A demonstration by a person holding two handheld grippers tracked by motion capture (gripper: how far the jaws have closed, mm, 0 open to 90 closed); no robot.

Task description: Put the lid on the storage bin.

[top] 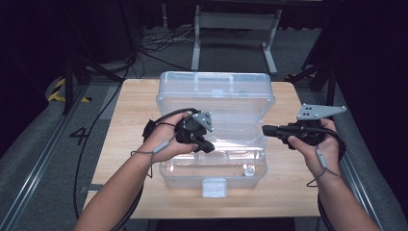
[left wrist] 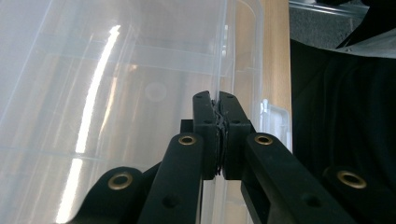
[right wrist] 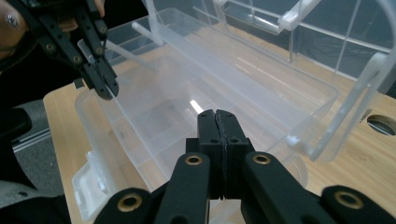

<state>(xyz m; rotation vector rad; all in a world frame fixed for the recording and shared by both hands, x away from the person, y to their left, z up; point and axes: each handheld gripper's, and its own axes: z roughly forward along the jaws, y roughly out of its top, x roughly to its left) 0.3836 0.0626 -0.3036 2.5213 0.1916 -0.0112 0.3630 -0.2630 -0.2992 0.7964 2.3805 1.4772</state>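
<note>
The clear plastic box [top: 211,163] sat open in the middle of the wooden table [top: 130,120], long axis running left to right, lid [top: 215,89] raised at the far side, its latch [top: 214,187] facing the person. A painted "4" [top: 78,135] marked the floor to the left. The left gripper [left wrist: 218,100] pinched a thin clear wall inside the box, while the right gripper [top: 265,129] hung closed and empty by the box's right end.

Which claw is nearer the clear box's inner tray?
Left. The left claw is shut on the inner tray edge inside the clear box; the right claw hangs shut and empty just beyond the box's right wall.
</note>
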